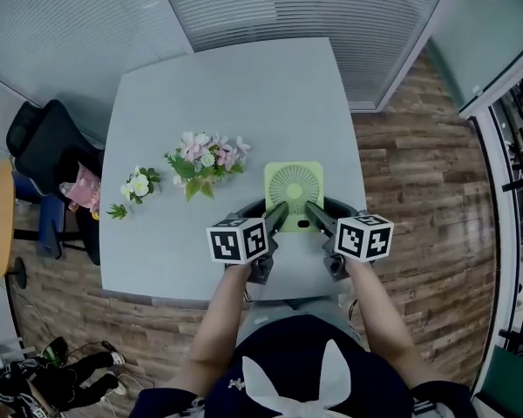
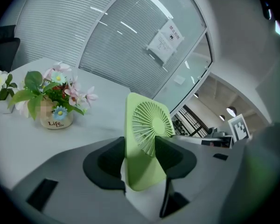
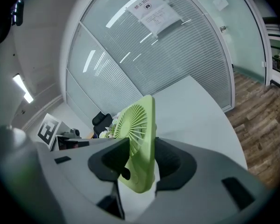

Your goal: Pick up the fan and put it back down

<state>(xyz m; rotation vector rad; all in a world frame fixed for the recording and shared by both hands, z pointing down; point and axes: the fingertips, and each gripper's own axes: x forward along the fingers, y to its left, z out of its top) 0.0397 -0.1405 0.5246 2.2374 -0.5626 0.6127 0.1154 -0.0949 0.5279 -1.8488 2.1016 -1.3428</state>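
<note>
Grey table [image 1: 244, 94], flowers [image 1: 205, 157] left of fan [image 1: 294, 185]

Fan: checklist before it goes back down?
1. Jaws of left gripper pressed on fan: ok.
2. Jaws of right gripper pressed on fan: ok.
3. Flower pot apart from fan, off to its left: ok.
4. Table beyond fan bare: ok.
5. Spot directly beneath fan: cannot tell, grippers cover it.

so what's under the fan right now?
Only bare grey table shows below the fan, gripped by left gripper and right gripper. The spot straight beneath is covered.
</note>
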